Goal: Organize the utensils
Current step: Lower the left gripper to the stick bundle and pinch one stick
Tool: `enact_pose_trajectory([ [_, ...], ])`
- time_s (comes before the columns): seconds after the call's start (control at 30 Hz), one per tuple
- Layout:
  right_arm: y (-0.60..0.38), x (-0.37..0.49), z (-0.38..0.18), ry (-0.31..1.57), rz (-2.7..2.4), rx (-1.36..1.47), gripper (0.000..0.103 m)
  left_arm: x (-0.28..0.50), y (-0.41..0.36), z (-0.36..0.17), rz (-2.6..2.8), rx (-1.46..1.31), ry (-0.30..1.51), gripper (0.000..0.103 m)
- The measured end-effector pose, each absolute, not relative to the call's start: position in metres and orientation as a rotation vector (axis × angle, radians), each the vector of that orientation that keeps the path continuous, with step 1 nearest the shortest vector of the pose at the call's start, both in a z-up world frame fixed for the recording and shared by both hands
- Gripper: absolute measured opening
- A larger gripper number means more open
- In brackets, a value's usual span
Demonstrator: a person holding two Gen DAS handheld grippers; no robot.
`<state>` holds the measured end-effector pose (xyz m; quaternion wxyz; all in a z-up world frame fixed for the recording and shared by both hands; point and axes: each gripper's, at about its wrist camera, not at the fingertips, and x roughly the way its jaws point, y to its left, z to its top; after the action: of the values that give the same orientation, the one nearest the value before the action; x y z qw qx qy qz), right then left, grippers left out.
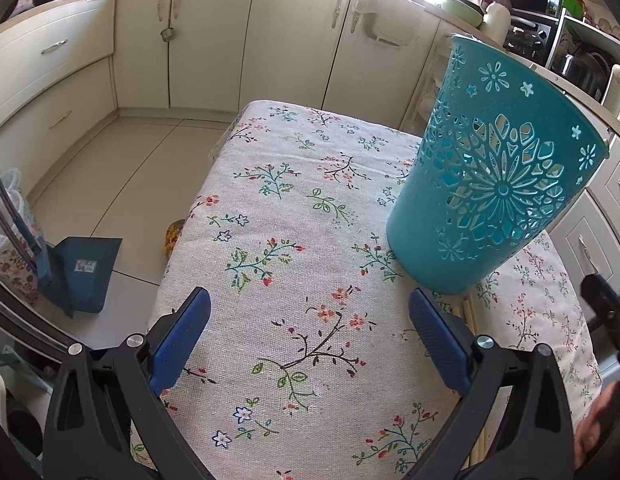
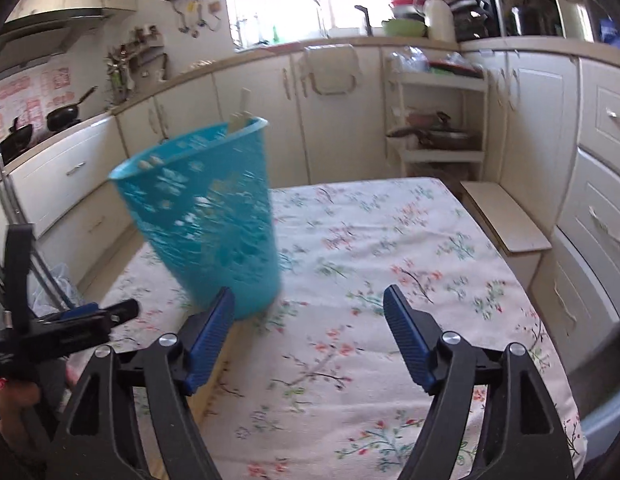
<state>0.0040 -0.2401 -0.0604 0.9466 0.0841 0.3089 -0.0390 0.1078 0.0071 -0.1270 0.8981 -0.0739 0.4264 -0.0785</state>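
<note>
A teal perforated plastic holder point(image 1: 490, 184) stands upright on the floral tablecloth point(image 1: 293, 240), ahead and to the right of my left gripper point(image 1: 310, 304), which is open and empty. Pale chopsticks point(image 1: 472, 318) lie on the cloth beside the left gripper's right finger, below the holder. In the right wrist view the holder point(image 2: 205, 216) is ahead to the left, with pale utensil ends point(image 2: 239, 120) sticking out of its rim. My right gripper point(image 2: 307, 308) is open and empty over the cloth. A pale stick point(image 2: 217, 380) shows under its left finger.
The table is ringed by cream kitchen cabinets point(image 1: 213, 40). A blue dustpan point(image 1: 85, 272) stands on the floor left of the table. A white rack with pans point(image 2: 438, 124) and a low wooden board point(image 2: 506, 220) are behind the table. The other gripper point(image 2: 69, 320) shows at left.
</note>
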Motion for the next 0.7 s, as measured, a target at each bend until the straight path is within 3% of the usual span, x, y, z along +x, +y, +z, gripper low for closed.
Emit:
enact_pose_trajectory([
  [0.23,-0.259,0.009,-0.078,0.68,-0.12,0.234,0.081,0.102,-0.006,-0.122,-0.18,-0.091,0.873,0.095],
  [0.7,-0.268,0.01,-0.084,0.714,-0.138,0.288,0.082,0.067,-0.052,-0.107,-0.225,0.069,0.902,0.095],
])
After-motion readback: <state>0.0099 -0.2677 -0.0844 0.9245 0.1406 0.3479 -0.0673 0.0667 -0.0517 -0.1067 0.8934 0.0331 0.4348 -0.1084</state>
